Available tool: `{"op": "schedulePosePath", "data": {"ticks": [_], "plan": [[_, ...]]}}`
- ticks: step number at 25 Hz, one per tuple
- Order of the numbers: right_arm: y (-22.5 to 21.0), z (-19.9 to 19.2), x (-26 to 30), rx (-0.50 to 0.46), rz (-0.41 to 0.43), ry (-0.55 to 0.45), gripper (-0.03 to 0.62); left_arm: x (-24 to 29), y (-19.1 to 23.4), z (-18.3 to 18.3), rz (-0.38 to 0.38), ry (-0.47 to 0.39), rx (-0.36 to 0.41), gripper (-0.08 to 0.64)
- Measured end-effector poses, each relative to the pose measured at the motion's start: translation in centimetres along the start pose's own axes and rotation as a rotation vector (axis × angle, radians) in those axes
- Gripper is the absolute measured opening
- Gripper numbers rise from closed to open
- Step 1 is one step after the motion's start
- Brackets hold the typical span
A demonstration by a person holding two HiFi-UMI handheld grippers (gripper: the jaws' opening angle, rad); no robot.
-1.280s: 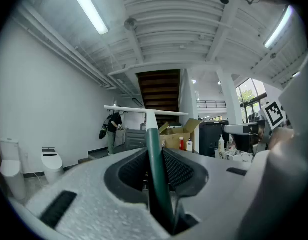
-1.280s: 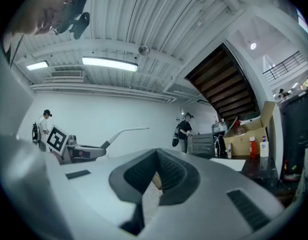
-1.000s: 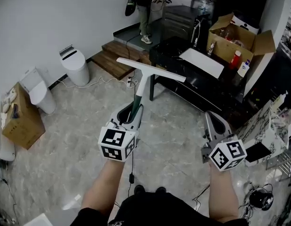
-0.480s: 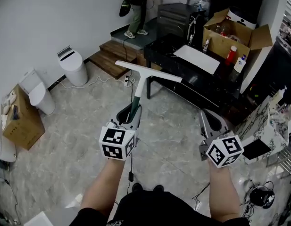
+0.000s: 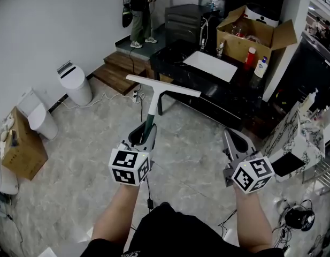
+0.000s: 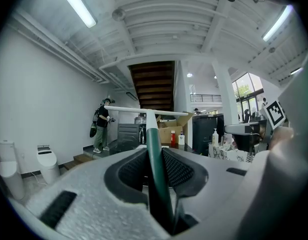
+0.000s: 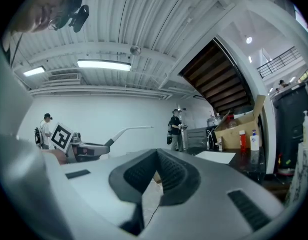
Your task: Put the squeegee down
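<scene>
The squeegee (image 5: pixel 149 114) has a dark green handle and a white neck that carries a long white blade (image 5: pixel 162 85). My left gripper (image 5: pixel 145 129) is shut on the green handle, and the squeegee stands up and forward over the floor, just short of the black table (image 5: pixel 178 55). In the left gripper view the handle (image 6: pixel 154 154) runs up between the two pads to the blade (image 6: pixel 144 110). My right gripper (image 5: pixel 233 136) is off to the right, shut and empty; its pads (image 7: pixel 171 176) meet at the tips. The squeegee (image 7: pixel 125 131) shows at the left of the right gripper view.
A white sheet (image 5: pixel 210 66) lies on the black table. An open cardboard box (image 5: pixel 250 33) with bottles stands beside it. White bins (image 5: pixel 74 82) and a brown box (image 5: pixel 20 143) line the left wall. Wooden steps (image 5: pixel 114 71) and a person (image 5: pixel 137 12) are at the back. Clutter fills the right side.
Both hands have moved across the room together, with the squeegee still held in the left one. In the head view the table, box and person have slid to the left.
</scene>
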State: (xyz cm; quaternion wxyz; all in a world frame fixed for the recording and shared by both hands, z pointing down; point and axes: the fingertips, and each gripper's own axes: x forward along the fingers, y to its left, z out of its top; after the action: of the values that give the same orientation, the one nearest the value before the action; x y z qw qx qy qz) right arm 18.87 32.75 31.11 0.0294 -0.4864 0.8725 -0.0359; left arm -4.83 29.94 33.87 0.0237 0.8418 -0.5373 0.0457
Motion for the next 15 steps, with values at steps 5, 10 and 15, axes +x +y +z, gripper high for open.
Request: {"op": "schedulePosePath", "data": {"ticks": [5, 10, 15], "plan": [[-0.7, -0.2, 0.3, -0.013, 0.011, 0.005, 0.005, 1.7, -0.3, 0.4, -0.013, -0.023, -0.007, 0.103], [-1.8, -0.8, 2.3, -0.006, 0.01, 0.015, 0.005, 3.7, 0.4, 0.5, -0.025, -0.042, -0.016, 0.103], [-2.4, -0.8, 6.8, -0.017, 0.029, 0.016, 0.005, 6.6, 3.4, 0.6, -0.028, -0.06, -0.032, 0.103]]}}
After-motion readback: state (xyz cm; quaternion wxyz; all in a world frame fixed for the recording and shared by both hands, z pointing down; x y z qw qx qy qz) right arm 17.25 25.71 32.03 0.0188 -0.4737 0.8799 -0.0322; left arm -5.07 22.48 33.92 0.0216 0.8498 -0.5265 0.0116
